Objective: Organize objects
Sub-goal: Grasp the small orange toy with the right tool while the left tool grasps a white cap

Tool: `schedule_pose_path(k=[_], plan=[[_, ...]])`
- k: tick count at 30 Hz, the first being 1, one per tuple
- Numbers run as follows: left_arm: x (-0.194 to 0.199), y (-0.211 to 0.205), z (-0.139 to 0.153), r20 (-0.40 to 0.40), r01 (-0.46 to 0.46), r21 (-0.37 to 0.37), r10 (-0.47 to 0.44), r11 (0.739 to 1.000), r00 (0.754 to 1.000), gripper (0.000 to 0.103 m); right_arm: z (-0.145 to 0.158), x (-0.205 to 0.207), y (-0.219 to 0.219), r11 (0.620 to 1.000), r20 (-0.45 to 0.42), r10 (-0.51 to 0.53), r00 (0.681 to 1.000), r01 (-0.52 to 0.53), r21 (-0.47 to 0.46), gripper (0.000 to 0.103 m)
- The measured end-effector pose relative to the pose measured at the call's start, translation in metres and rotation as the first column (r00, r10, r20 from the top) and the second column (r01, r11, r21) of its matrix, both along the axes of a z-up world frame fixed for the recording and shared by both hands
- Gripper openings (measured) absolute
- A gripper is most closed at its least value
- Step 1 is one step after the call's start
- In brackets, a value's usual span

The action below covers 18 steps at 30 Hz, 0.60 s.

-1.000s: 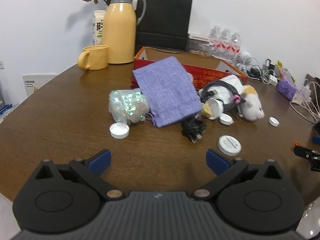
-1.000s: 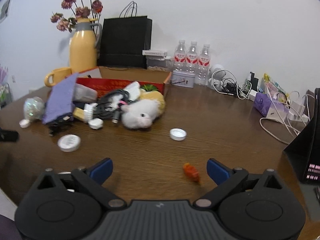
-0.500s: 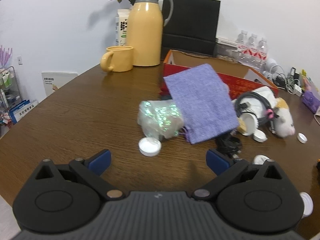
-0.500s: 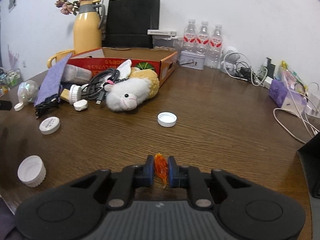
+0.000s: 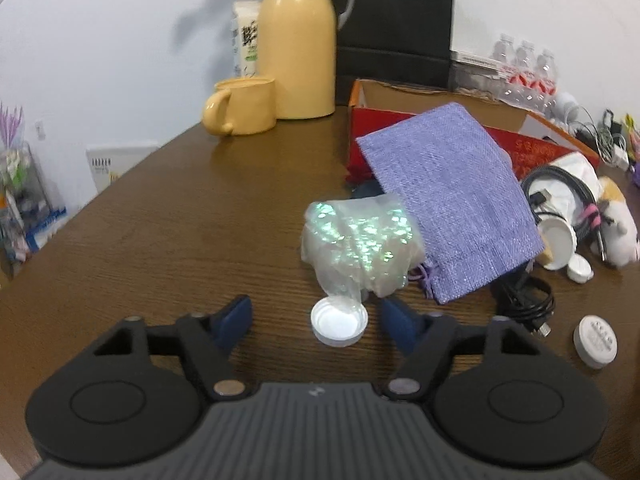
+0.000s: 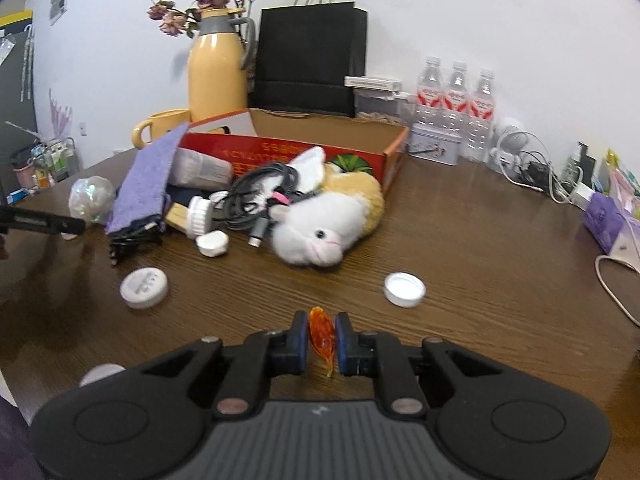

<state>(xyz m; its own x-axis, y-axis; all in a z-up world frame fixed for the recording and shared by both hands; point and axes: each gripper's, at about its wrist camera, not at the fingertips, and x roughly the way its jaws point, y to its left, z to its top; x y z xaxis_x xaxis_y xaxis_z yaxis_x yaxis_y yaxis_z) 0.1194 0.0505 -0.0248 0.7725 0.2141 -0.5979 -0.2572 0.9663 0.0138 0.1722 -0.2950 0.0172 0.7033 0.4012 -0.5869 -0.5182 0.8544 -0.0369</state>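
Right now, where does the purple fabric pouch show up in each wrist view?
Left wrist: purple pouch lies right of centre, leaning on the red box, above the iridescent bag.
Right wrist: the pouch stands at left, seen edge-on against the same box.
Shared landmark: the yellow thermos at the wall.
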Motion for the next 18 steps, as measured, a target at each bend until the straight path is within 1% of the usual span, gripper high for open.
schedule_pose_path(k=[1, 2, 5, 10, 15, 18], plan=[[-0.001, -0.001, 0.0, 0.007, 0.021, -0.002, -0.02, 1.0, 1.0, 0.05, 0.0, 0.0, 0.003, 1.0, 0.0, 0.004, 1.0, -0.004, -0.001, 0.013], [-0.002, -0.003, 0.0, 0.013, 0.039, -0.001, -0.039, 0.999, 0.999, 0.029, 0.001, 0.0, 0.006, 1.0, -0.001, 0.007, 1.0, -0.007, -0.003, 0.013], [-0.006, -0.007, 0.002, 0.011, 0.082, 0.005, -0.082, 0.997, 0.997, 0.029, 0.002, 0.0, 0.012, 1.0, 0.001, 0.013, 1.0, -0.013, -0.005, 0.013], [-0.021, -0.004, 0.01, 0.042, 0.095, -0.01, -0.094, 0.995, 0.995, 0.029, 0.005, 0.001, 0.019, 1.0, 0.007, 0.015, 1.0, -0.015, -0.009, 0.013], [-0.03, -0.002, 0.039, 0.123, 0.141, -0.018, -0.138, 0.99, 0.983, 0.029, 0.01, 0.004, 0.026, 1.0, 0.02, 0.017, 1.0, -0.017, 0.002, 0.013], [-0.021, -0.007, 0.061, 0.192, 0.179, 0.004, -0.176, 0.984, 0.965, 0.029, 0.019, 0.01, 0.037, 0.999, 0.056, 0.035, 0.998, -0.036, 0.022, 0.013]])
